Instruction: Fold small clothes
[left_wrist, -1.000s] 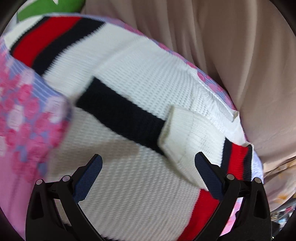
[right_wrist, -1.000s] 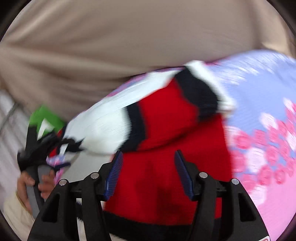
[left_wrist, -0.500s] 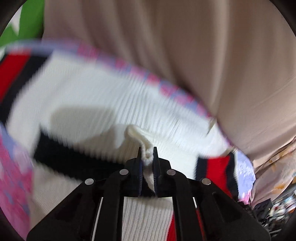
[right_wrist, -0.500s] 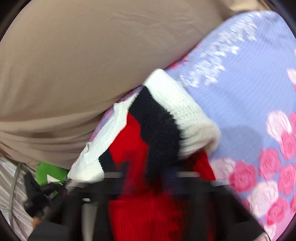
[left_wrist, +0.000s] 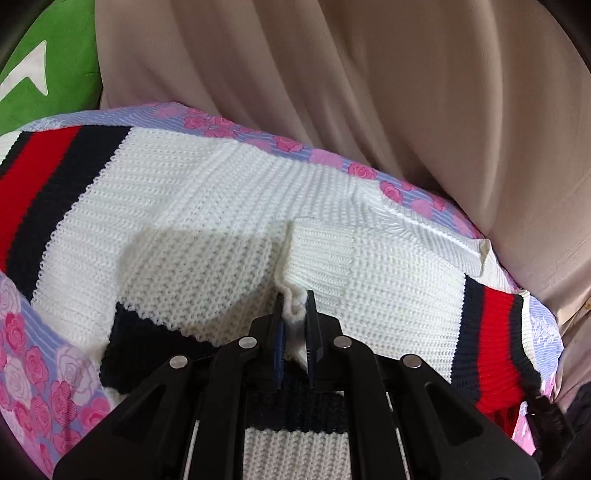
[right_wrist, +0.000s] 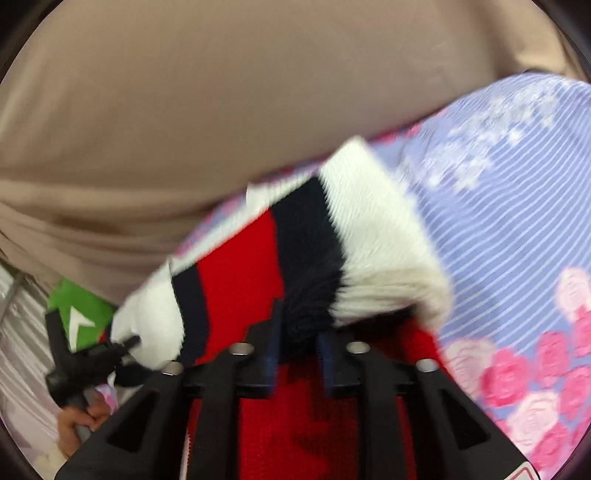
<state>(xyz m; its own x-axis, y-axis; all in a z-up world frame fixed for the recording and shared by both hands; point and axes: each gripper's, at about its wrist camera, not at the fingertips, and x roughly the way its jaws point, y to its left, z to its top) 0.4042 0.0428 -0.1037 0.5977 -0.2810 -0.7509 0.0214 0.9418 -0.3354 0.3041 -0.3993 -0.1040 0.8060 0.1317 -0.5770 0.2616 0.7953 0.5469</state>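
Note:
A white knit sweater (left_wrist: 207, 192) with red and navy stripes lies spread on a floral bedsheet (left_wrist: 33, 369). My left gripper (left_wrist: 295, 306) is shut on a pinched ridge of the white knit near the sweater's middle, beside a navy band. In the right wrist view, my right gripper (right_wrist: 300, 332) has a thick bunch of the navy stripe of the sweater (right_wrist: 236, 266) between its pads. Its jaws are opening, and the pads still touch the knit. The striped end stands lifted off the sheet. The other gripper (right_wrist: 127, 341) shows at the far left.
A beige curtain (left_wrist: 369, 92) hangs close behind the bed edge. A green cloth (left_wrist: 48, 74) with a white mark lies at the far left. The striped and rose-printed sheet (right_wrist: 498, 221) stretches to the right. A hand (right_wrist: 77, 421) holds the left gripper's handle.
The left gripper went from wide open to shut on a white fold and drew it along. The right gripper closed onto the striped end and lifted it off the sheet.

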